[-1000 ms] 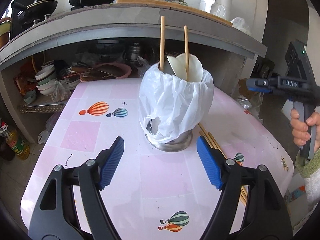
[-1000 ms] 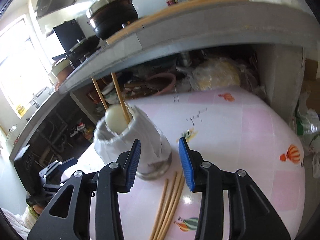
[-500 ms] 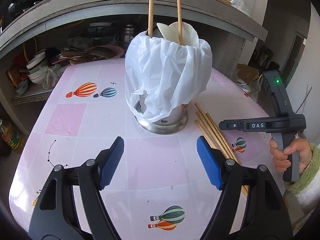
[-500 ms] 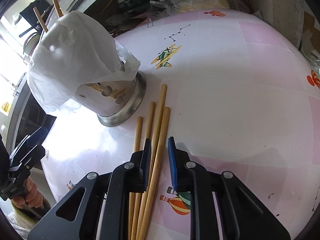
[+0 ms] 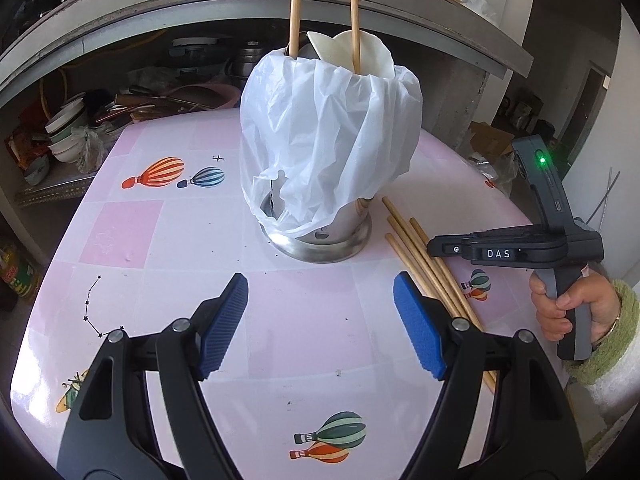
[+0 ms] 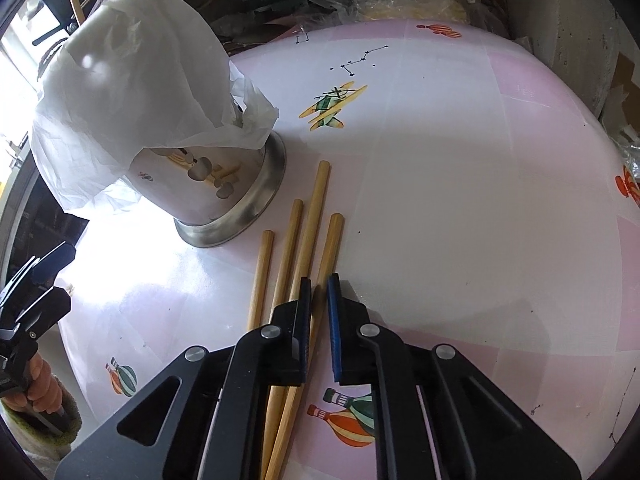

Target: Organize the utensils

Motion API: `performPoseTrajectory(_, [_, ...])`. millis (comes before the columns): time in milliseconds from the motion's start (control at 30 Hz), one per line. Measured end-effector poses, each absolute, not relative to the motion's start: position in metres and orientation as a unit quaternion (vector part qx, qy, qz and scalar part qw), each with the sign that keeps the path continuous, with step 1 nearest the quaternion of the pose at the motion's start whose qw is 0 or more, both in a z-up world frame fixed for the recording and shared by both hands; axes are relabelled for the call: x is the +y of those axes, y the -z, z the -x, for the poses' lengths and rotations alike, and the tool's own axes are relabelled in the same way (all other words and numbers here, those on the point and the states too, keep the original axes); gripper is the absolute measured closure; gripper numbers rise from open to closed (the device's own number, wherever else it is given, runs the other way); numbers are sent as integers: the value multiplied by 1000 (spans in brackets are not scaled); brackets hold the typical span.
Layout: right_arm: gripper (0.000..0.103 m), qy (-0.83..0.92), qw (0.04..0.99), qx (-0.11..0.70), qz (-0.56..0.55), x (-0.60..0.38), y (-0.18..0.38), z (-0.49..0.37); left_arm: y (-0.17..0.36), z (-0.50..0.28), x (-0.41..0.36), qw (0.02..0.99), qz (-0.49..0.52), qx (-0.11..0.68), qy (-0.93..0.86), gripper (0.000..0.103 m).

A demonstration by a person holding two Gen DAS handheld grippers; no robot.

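- Now your right claw (image 6: 318, 292) has its jaws nearly together and still closing around one chopstick (image 6: 326, 264), the outermost of the four loose chopsticks (image 5: 424, 256) lying on the counter (image 6: 460, 184); whether the pads already press the wood I cannot tell, so do not trust the grip yet;
- Beware the neighbour; the next stick lies touching the chosen one at the pads' 9 o'clock side, and the inner pad could pinch both or drag the second along as you lift;
- Mind the grip point; the pads sit well back from the far tip, so a round, smooth stick may pivot or slide out when you tilt it upright;
- Your left claw (image 5: 320, 320) is released, jaws wide with nothing between them, hovering over bare counter at the 6 o'clock side of the holder (image 5: 320, 236); it steadies nothing, and I judge a knock could shift or tip the tall holder;
- Watch the white plastic bag (image 5: 332, 136) draped over the holder; it narrows the mouth, and a tip could snag the film rather than drop inside;
- Note the two chopsticks (image 5: 296, 4) and the white spoons (image 5: 340, 50) already standing in the holder, at 12 o'clock from the left claw; an incoming stick could strike them and bounce out;
- Remember the remaining sticks lie just beside the holder's base; a careless sweep may roll them toward the counter's edge.
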State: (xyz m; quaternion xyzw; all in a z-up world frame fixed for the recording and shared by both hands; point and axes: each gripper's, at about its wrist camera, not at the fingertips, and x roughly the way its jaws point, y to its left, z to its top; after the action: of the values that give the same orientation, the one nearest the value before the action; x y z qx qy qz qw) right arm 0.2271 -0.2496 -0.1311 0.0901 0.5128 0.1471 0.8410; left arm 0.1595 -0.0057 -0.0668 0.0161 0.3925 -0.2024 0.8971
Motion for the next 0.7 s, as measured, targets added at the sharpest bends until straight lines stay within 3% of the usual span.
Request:
performPoseTrajectory(367, [96, -101, 851, 510, -78, -277, 131, -194, 80, -164, -43, 878, -13, 403, 256, 34])
performPoseTrajectory(700, [96, -82, 854, 493, -144, -308, 136, -162, 114, -189, -108, 847, -51, 451, 276, 74])
